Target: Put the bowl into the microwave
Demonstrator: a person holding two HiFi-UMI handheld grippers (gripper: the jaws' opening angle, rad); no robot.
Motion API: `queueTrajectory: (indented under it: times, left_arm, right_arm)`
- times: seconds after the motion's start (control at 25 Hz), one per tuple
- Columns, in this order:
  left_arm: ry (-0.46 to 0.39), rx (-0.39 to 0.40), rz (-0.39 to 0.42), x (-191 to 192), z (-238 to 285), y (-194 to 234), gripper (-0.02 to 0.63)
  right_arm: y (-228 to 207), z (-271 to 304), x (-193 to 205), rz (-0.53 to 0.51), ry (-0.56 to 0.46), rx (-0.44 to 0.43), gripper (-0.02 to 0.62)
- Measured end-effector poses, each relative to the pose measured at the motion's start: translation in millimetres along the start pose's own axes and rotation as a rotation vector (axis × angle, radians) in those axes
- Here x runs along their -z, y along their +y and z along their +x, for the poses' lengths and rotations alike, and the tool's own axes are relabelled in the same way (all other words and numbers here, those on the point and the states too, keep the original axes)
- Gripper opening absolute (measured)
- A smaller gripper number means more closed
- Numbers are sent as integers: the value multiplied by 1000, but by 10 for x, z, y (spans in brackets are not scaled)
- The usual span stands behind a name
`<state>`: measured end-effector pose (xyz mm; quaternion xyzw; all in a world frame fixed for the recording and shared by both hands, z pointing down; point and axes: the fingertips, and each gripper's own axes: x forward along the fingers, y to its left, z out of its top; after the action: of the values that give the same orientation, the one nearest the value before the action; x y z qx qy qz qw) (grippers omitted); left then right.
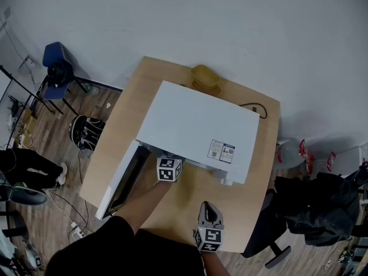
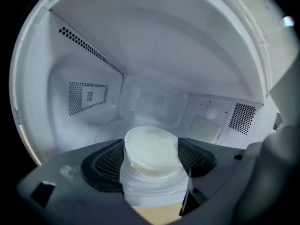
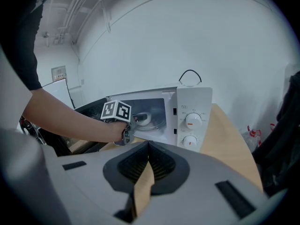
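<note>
A white lidded bowl (image 2: 151,151) stands inside the white microwave (image 1: 195,128), between the two pads of my left gripper (image 2: 151,159). The pads stand wide, close beside the bowl's sides, and I see no squeeze on it. In the right gripper view the bowl (image 3: 143,118) rests on the glass turntable, with the left gripper (image 3: 133,122) reaching in through the doorway. The microwave door (image 1: 121,180) hangs open to the left. My right gripper (image 1: 208,207) is shut and empty, held back over the table's near edge.
The microwave sits on a light wooden table (image 1: 253,211), with a yellow bowl (image 1: 205,75) and a black cable (image 1: 256,108) behind it. Two dials (image 3: 192,121) are on its right front panel. A blue chair (image 1: 54,59) stands far left, and a dark office chair (image 1: 276,234) stands at the right.
</note>
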<state>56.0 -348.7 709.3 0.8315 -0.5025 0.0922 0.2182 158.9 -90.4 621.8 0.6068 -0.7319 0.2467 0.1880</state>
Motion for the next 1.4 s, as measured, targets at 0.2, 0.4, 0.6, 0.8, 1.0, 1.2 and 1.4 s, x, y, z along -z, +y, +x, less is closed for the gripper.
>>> queueTrajectory:
  times: [0.2, 0.4, 0.6, 0.8, 1.0, 1.2, 1.4]
  left_arm:
    - [-19, 11, 33, -31, -29, -57, 331]
    - [-24, 14, 73, 38, -89, -110, 332]
    - [-39, 16, 76, -43, -71, -125, 333]
    - [-38, 5, 100, 50, -197, -189, 345]
    - [-54, 6, 181, 39, -218, -243, 348]
    - [-68, -5, 222, 18, -232, -255, 376]
    - [-104, 2, 149, 7, -271, -261, 394]
  right_arm:
    - [28, -30, 49, 0, 9, 7, 59]
    - [121, -73, 99, 1, 15, -2, 60]
    - [116, -86, 101, -2, 11, 2, 60]
    - [78, -112, 133, -3, 18, 6, 60]
    - [70, -103, 120, -1, 18, 6, 60]
    - [84, -83, 130, -5, 22, -5, 60]
    - [69, -72, 121, -5, 24, -3, 60]
